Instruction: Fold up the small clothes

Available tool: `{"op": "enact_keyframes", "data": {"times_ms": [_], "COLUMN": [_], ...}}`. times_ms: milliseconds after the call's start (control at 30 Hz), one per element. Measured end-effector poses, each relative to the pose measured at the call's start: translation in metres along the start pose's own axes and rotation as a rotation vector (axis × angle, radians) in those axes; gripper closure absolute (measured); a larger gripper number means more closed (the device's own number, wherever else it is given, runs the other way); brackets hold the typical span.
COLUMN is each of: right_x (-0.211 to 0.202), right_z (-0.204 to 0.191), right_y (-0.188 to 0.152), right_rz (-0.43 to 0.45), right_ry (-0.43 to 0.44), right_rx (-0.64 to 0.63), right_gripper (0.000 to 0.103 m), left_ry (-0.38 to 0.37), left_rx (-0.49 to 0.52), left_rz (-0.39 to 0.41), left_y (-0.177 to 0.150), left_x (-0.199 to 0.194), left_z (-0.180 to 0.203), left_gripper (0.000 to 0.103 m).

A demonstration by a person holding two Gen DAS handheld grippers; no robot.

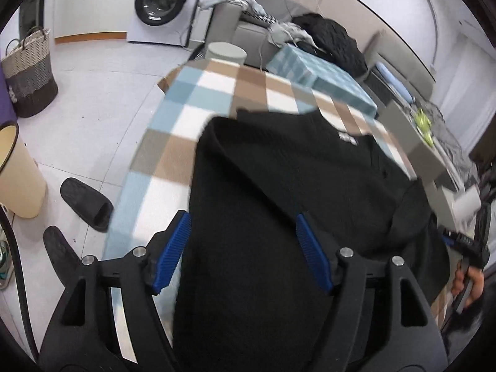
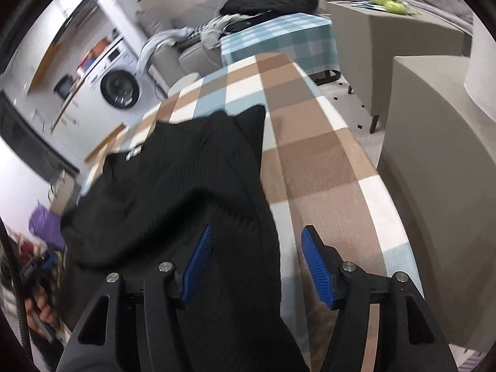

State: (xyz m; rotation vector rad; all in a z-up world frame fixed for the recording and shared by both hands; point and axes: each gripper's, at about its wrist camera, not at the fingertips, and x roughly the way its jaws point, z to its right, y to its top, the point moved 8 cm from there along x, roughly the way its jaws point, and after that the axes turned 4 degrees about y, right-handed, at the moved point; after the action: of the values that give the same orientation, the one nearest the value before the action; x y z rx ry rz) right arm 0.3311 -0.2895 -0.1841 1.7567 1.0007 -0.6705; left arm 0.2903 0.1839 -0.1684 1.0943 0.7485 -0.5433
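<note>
A black knitted garment (image 1: 294, 170) with a small white label (image 1: 347, 138) lies on a table covered by a brown, white and blue checked cloth (image 1: 186, 108). My left gripper (image 1: 242, 220) stands open over the garment's near part. The fabric lies between its blue pads (image 1: 173, 248), which do not press on it. In the right wrist view the same garment (image 2: 186, 170) spreads over the left half of the checked cloth (image 2: 325, 161). My right gripper (image 2: 258, 229) is open above the garment's right edge, with fabric under its left pad (image 2: 198, 263) and bare cloth under the right one.
On the floor to the left are a washing machine (image 1: 161, 3), a woven basket (image 1: 31, 71), a cream bin (image 1: 18, 173) and black slippers (image 1: 86, 204). Beyond the table stand a teal checked surface (image 1: 313, 68), a sofa with dark clothes (image 1: 334, 40) and a grey cabinet (image 2: 418, 155).
</note>
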Motion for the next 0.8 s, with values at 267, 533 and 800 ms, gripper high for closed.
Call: {"op": "enact_keyframes", "data": {"times_ms": [267, 533, 800], "right_x": [-0.009, -0.032, -0.041], "right_z": [-0.003, -0.007, -0.095], "right_y": [-0.02, -0.019, -0.011], "right_rz": [0.001, 0.045, 0.08], "right_ry": [-0.016, -0.086, 0.024], "right_rx": [-0.077, -0.059, -0.202], "right_gripper": [0.098, 0.057, 0.042], "left_ry": [0.031, 0.04, 0.013], "left_rx": [0.053, 0.104, 0.173], "left_rz": [-0.026, -0.04, -0.046], "left_y": [-0.032, -0.032, -0.031], "left_x": [-0.008, -0.013, -0.011], "left_z": [0.011, 0.033, 0.078], "left_gripper": [0.035, 0.035, 0.035]}}
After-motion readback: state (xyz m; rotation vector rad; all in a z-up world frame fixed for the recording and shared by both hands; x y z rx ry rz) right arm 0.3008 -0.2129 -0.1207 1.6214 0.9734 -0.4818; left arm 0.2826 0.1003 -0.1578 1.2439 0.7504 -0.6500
